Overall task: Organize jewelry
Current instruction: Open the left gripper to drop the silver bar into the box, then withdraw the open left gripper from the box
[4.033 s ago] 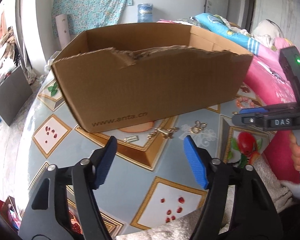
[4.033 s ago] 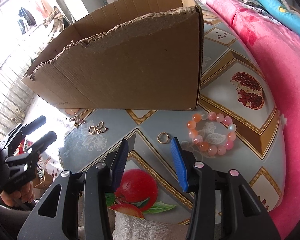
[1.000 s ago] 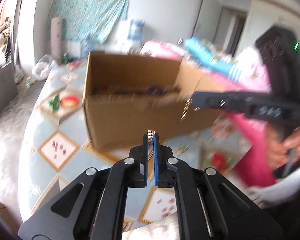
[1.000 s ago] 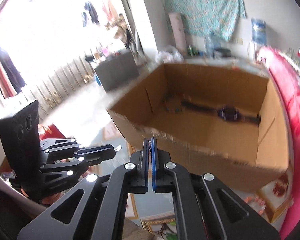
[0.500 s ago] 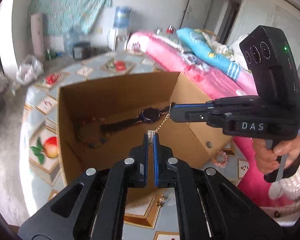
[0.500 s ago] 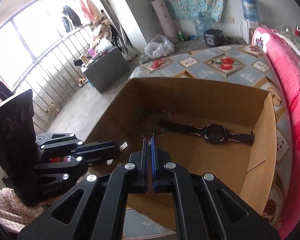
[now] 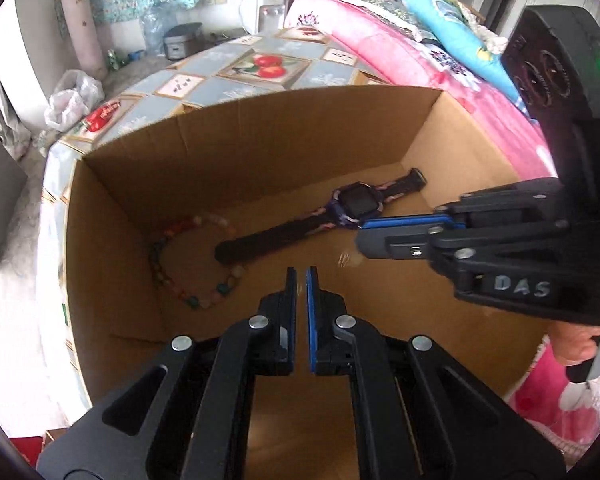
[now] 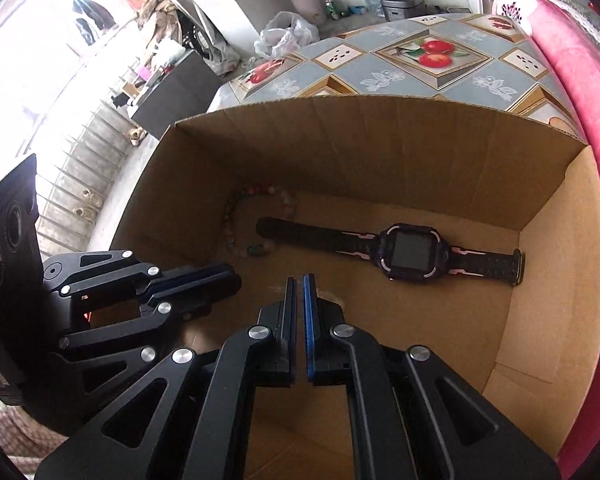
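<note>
Two tools, left (image 7: 301,276) and right (image 8: 299,282), are hovering inside the cardboard box (image 7: 112,248), each slightly parted, gripping nothing; smartwatch (image 8: 410,251) and beaded bracelet (image 7: 168,272) are lying on its floor.

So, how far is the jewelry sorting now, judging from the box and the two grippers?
Done: a watch and a bead bracelet lie in the cardboard box. In hand: nothing that I can see; the left gripper and the right gripper hover over the box, jaws a narrow gap apart. Left: I cannot tell, since no jewelry outside the box is in view.
</note>
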{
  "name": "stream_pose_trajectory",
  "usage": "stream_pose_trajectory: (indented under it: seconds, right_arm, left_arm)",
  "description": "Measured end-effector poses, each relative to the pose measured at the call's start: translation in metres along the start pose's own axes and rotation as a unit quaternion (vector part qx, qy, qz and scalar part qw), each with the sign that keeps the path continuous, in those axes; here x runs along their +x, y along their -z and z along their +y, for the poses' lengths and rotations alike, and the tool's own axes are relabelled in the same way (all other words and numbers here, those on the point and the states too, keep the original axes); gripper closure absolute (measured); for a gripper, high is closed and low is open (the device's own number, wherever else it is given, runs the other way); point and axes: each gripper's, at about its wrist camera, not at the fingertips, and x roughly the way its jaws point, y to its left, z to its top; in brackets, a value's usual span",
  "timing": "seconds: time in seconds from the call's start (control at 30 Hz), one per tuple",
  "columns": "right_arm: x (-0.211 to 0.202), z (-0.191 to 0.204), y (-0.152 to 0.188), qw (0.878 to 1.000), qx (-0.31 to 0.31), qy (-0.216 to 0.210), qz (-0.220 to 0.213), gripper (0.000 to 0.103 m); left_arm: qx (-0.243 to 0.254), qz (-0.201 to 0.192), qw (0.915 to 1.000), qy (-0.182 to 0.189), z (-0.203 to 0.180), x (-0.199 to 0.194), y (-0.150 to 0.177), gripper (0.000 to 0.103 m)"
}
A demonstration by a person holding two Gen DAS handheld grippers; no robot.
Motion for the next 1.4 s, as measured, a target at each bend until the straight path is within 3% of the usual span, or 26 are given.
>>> stream_pose_trajectory:
  seconds: [0.2,0.37,0.43,0.5,0.67,0.8,1.0,1.2,1.4]
  right_arm:
    - [-0.015,-0.006,0.004,1.0,0.006,-0.002,-0.017,0.098]
    - [-0.041,-0.002,0.016,0.999,0.0,-0.004,-0.048,0.097]
    - [-0.055,0.002,0.026,0.998,-0.003,-0.008,-0.065,0.094]
    - [-0.068,0.007,0.04,0.996,-0.006,-0.007,-0.084,0.079]
    - [-0.092,0.022,0.072,0.993,-0.011,-0.016,-0.117,0.077]
    - [-0.105,0.031,0.099,0.991,-0.009,-0.037,-0.129,0.073]
    - [-0.115,0.044,0.14,0.991,-0.024,-0.056,-0.123,0.067]
    - [-0.101,0.041,0.168,0.992,-0.006,-0.066,-0.104,0.065]
    - [-0.079,0.024,0.174,0.993,0.034,-0.077,-0.078,0.065]
  left_arm:
    - [-0.031,-0.014,0.9994,0.009,0.013,-0.005,-0.003,0.098]
    - [-0.033,-0.07,0.9968,0.015,0.014,-0.036,0.005,0.098]
    - [-0.031,-0.092,0.9952,0.016,0.012,-0.051,0.01,0.092]
    - [-0.03,-0.122,0.9918,0.025,0.011,-0.07,0.022,0.086]
    - [-0.028,-0.176,0.9819,0.064,0.007,-0.105,0.053,0.074]
    - [0.0,-0.202,0.9722,0.118,-0.003,-0.125,0.088,0.061]
    - [0.03,-0.202,0.9683,0.143,-0.024,-0.132,0.131,0.042]
    - [0.004,-0.168,0.9781,0.123,-0.031,-0.109,0.154,0.042]
    - [0.006,-0.142,0.9865,0.082,-0.038,-0.085,0.159,0.042]
